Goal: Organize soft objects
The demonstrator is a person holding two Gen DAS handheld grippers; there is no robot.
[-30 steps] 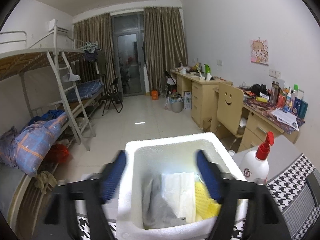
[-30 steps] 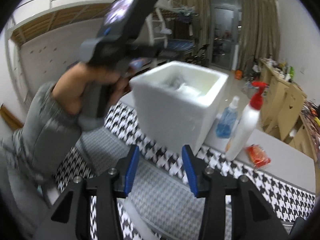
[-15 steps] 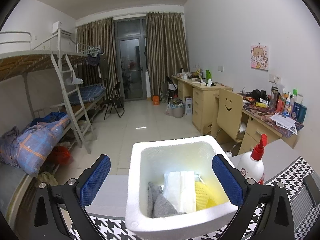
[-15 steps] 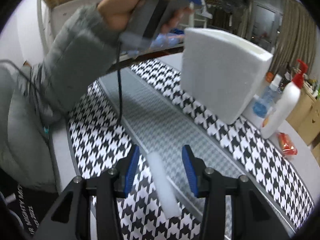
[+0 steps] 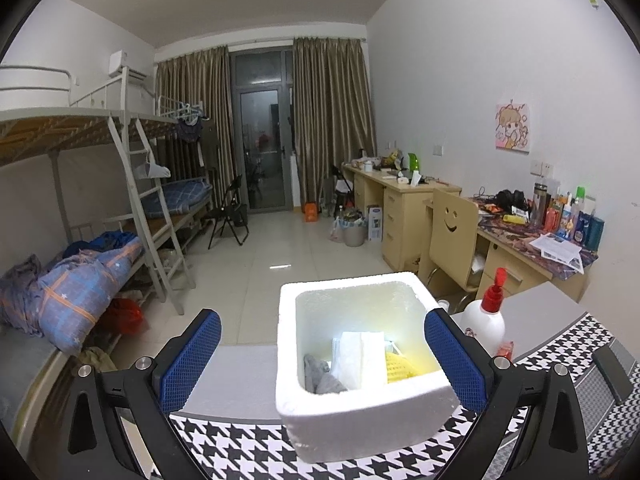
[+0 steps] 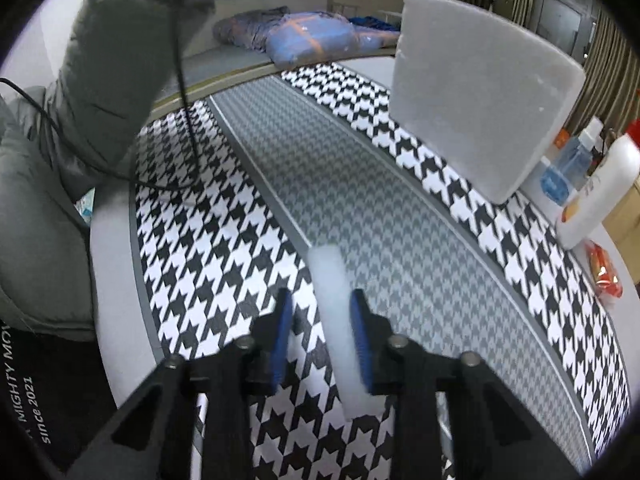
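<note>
A white foam box [image 5: 352,420] stands on the houndstooth cloth [image 5: 240,448]. It holds a grey cloth [image 5: 320,376], a white folded piece [image 5: 360,356] and a yellow sponge [image 5: 400,368]. My left gripper [image 5: 322,360] is wide open, just short of the box, holding nothing. In the right wrist view a white foam strip [image 6: 328,272] lies on the cloth between the jaws of my right gripper [image 6: 320,294]. Those jaws are closing: the right pad is at the strip, and a gap still shows at the left pad. The foam box [image 6: 480,112] stands beyond.
A red-topped white spray bottle [image 5: 486,320] stands right of the box. In the right wrist view it [image 6: 596,200] is beside a blue bottle [image 6: 564,172] and an orange packet [image 6: 604,276]. A grey sleeve [image 6: 112,60] and cable hang at left.
The left jaws spread wide and drew back from the box. The right gripper tipped down and sank over the white strip, and its jaws narrowed around it.
</note>
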